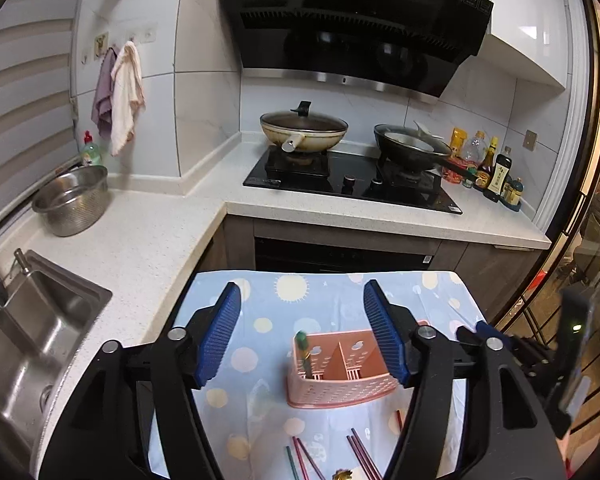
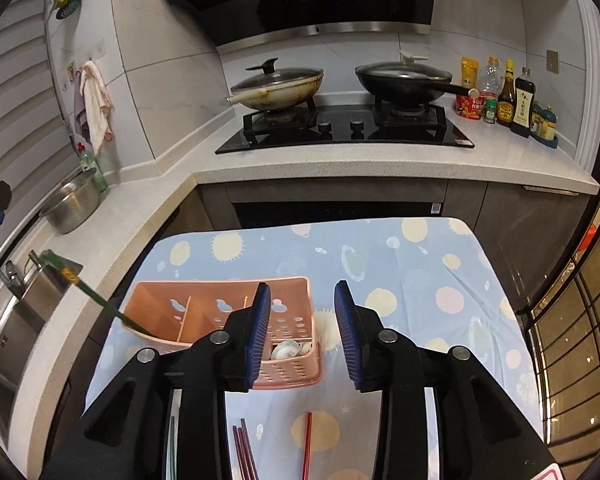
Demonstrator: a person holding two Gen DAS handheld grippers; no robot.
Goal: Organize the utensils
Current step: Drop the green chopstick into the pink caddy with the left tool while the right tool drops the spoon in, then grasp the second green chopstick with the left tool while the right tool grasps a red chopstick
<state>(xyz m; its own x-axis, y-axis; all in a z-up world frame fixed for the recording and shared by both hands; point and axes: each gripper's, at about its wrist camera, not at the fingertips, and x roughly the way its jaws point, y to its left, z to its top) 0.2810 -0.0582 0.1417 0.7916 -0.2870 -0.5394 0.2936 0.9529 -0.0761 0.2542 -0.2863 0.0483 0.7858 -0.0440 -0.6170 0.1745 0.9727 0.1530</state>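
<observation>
A pink perforated utensil caddy [image 1: 340,384] [image 2: 204,312] stands on the table's patterned blue cloth [image 1: 324,304] [image 2: 400,276]. A green chopstick [image 1: 305,354] [image 2: 100,300] leans in its left compartment. White spoons [image 2: 290,350] lie in its right compartment. Several dark red, purple and green chopsticks [image 1: 332,458] [image 2: 246,450] and a red one [image 2: 307,444] lie on the cloth in front of it. My left gripper [image 1: 302,334] is open and empty above the caddy. My right gripper [image 2: 302,330] is open and empty over the caddy's right end.
A counter [image 1: 148,232] with a steel sink [image 1: 32,328] and steel colander [image 1: 72,200] runs along the left. A stove [image 1: 352,184] with two lidded pans and sauce bottles [image 2: 508,96] is behind. A glass door [image 2: 572,320] stands to the right.
</observation>
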